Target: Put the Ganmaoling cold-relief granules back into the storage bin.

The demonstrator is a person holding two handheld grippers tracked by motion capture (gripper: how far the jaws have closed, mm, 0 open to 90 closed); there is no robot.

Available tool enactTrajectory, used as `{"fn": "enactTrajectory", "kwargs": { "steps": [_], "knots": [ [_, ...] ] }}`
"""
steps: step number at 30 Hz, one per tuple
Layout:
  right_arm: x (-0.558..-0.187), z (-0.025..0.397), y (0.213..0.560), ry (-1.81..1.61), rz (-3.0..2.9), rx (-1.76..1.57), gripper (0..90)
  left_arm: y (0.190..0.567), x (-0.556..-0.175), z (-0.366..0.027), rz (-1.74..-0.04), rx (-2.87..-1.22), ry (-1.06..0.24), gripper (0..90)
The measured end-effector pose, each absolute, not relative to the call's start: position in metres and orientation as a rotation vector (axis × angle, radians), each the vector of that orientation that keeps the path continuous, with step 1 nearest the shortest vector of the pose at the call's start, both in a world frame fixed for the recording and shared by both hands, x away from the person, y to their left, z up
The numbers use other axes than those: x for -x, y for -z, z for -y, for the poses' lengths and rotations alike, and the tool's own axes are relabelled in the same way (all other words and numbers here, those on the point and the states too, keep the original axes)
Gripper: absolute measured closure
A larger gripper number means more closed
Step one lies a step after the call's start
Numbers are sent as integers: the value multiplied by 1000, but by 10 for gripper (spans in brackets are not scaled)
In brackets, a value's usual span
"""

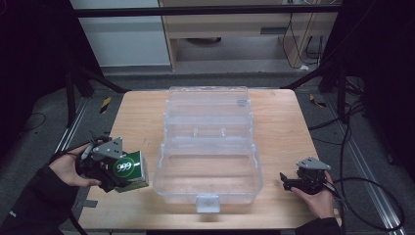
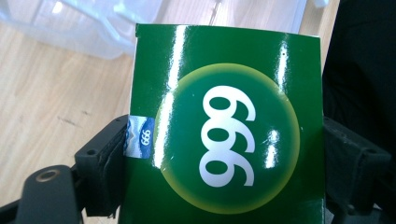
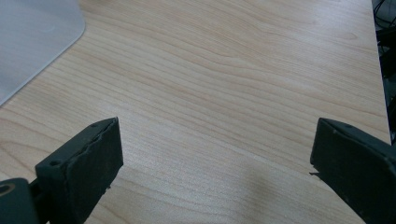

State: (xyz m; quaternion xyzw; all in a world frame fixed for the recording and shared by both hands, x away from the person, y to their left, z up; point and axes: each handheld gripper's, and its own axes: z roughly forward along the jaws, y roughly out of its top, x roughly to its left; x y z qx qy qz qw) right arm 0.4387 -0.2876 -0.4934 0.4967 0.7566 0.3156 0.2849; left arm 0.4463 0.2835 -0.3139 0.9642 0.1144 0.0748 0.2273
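High view: I have the green box [image 1: 131, 170] pinched in my left tongs [image 1: 113, 172], and my right tongs [image 1: 288, 182] are spread over bare desk [image 1: 279, 122].

From my left gripper view the box [image 2: 229, 126] sits squarely between the two black jaws, which press on its left and right sides; its glossy face shows a white "999" in a yellow-ringed circle, with a small blue label at the left edge. On the high view the box is at the desk's front left, just beside the open clear case [image 1: 208, 147] that stands mid-desk with its lid laid back. My right tongs [image 3: 215, 154] are held at the front right, well apart from the case [image 3: 32, 42], jaws wide with only wood grain [image 3: 233, 70] between them.
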Motion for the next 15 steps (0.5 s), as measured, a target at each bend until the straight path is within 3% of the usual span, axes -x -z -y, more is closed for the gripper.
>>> {"fn": "enactTrajectory", "kwargs": {
  "steps": [15],
  "knots": [
    [-438, 287, 494, -838, -2025, -1324, 28, 293, -452, -254, -247, -2661, -234, 145]
  ]
}}
